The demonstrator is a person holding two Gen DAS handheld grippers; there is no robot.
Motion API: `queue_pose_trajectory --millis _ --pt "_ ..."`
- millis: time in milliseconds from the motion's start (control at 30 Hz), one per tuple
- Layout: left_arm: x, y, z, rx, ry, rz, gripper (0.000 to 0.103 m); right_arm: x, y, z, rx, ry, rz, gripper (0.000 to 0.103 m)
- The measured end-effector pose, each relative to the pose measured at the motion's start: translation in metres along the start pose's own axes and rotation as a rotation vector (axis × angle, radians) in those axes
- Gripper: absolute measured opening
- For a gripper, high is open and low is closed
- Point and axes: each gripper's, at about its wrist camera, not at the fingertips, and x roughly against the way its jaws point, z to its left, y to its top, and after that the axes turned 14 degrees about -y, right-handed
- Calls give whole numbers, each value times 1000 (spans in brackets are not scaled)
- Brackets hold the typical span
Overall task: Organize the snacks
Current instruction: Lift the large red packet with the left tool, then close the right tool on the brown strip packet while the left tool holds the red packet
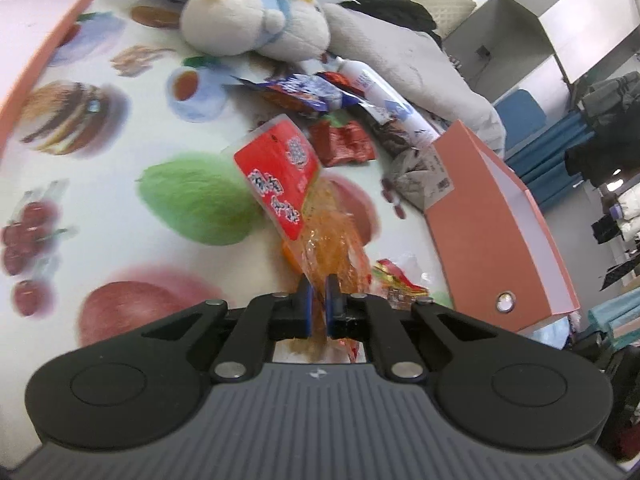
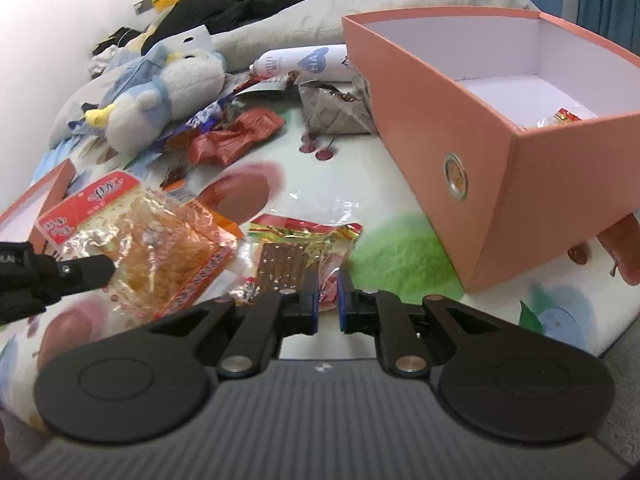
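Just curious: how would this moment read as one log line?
left gripper: shut on bread packet | right gripper: shut on biscuit packet | orange box: open

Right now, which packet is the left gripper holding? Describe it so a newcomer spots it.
Start at the open orange box on the fruit-print cloth; left of it lie loose snacks. The left gripper is shut on the clear packet of orange-yellow snack. Only it has a red label with white writing at its far end.

My packet [image 1: 280,184]: red label, orange contents. Box [image 2: 500,168]: salmon outside, white inside. Cloth [image 1: 120,184]: white, fruit print. Plush [image 2: 160,92]: white, blue.
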Motion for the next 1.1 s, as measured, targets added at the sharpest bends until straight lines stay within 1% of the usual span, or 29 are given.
queue_pose_trajectory --millis 100,200,233,267,300,333,400,433,500,567,633,733,833,900,933,1033,1100 --pt "9 -1 10 31 22 -8 7 0 -2 0 21 -2 20 15" --pt "19 -1 14 41 10 -35 7 2 -3 -1 42 9 11 18" --pt "21 -1 14 37 15 -40 7 3 -3 -1 47 10 6 27" --pt "22 0 14 36 16 -41 7 4 -3 -1 51 12 3 43" --pt "25 -1 14 37 11 -41 6 6 -3 -1 55 14 -2 51" --pt "27 -1 15 37 10 -41 6 7 -3 -1 61 17 -12 63" --pt "32 -3 16 38 12 -38 5 8 -3 2 82 19 -28 73" --pt "33 -4 16 43 12 -36 4 7 -3 5 94 18 -31 75" --pt "39 -6 16 47 -3 -31 3 6 -2 11 122 31 -43 76" --pt "46 -8 18 65 -14 -38 3 6 -1 17 163 33 -66 79" --pt "53 -9 21 76 -8 -36 3 6 2 24 195 26 -104 87" --pt "65 -11 28 105 -14 -41 3 1 6 31 230 17 -128 87" --pt "73 -12 35 131 -14 -49 3 -16 11 38 249 -3 -90 87" --pt "75 -13 40 150 -16 -57 3 -29 9 43 289 -12 -57 87" --pt "76 -13 41 158 -20 -62 3 -34 8 44 300 -4 -44 87" --pt "76 -15 45 165 -29 -67 3 -38 8 39 265 30 -20 87" --pt "74 -16 46 173 -44 -68 3 -38 7 40 281 41 -13 85"
